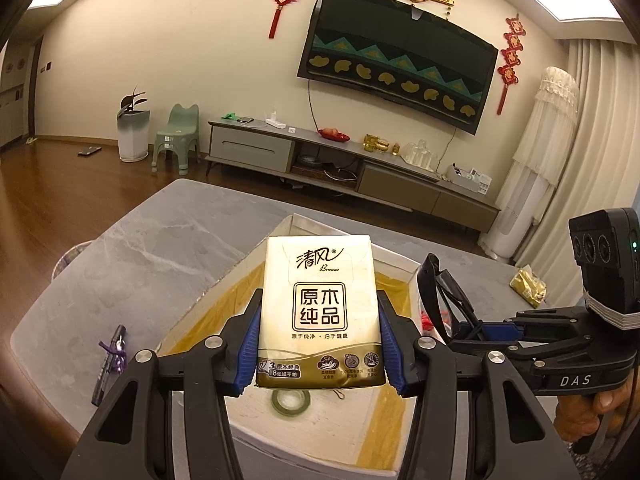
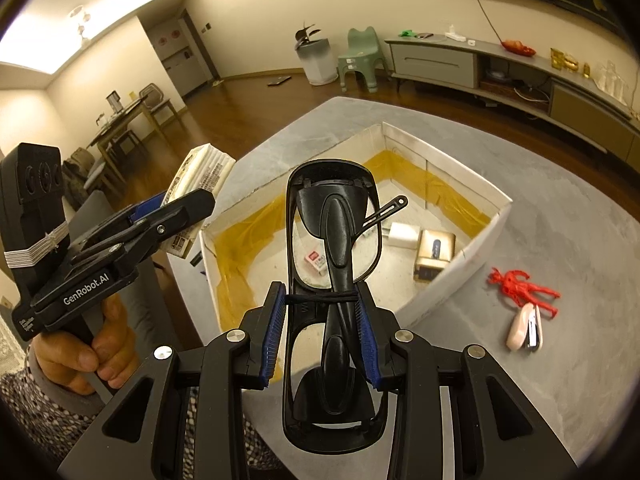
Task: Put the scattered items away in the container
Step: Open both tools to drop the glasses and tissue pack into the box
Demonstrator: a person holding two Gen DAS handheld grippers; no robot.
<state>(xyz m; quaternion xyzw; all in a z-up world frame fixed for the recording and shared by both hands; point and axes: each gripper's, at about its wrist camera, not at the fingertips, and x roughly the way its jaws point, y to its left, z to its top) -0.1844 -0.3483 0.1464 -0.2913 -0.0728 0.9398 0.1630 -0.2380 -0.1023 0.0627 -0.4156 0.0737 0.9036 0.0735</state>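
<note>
My left gripper point(image 1: 318, 344) is shut on a gold and white tissue pack point(image 1: 320, 308), held upright above the open white box point(image 1: 224, 292). From the right wrist view the same tissue pack point(image 2: 200, 178) shows over the box's left wall. My right gripper point(image 2: 322, 332) is shut on folded black glasses point(image 2: 334, 248), held over the near edge of the box point(image 2: 484, 224). Those glasses point(image 1: 440, 296) also appear at the right in the left wrist view, in the right gripper. Inside the box lie a tape roll point(image 1: 291, 402), a white charger point(image 2: 402, 236) and a gold packet point(image 2: 436, 254).
On the grey table point(image 2: 560, 360), right of the box, lie a red figurine point(image 2: 520, 288) and a pink stapler point(image 2: 526, 330). A dark item with a purple cord point(image 1: 110, 360) lies left of the box. Another gold packet point(image 1: 528, 288) sits at the far right.
</note>
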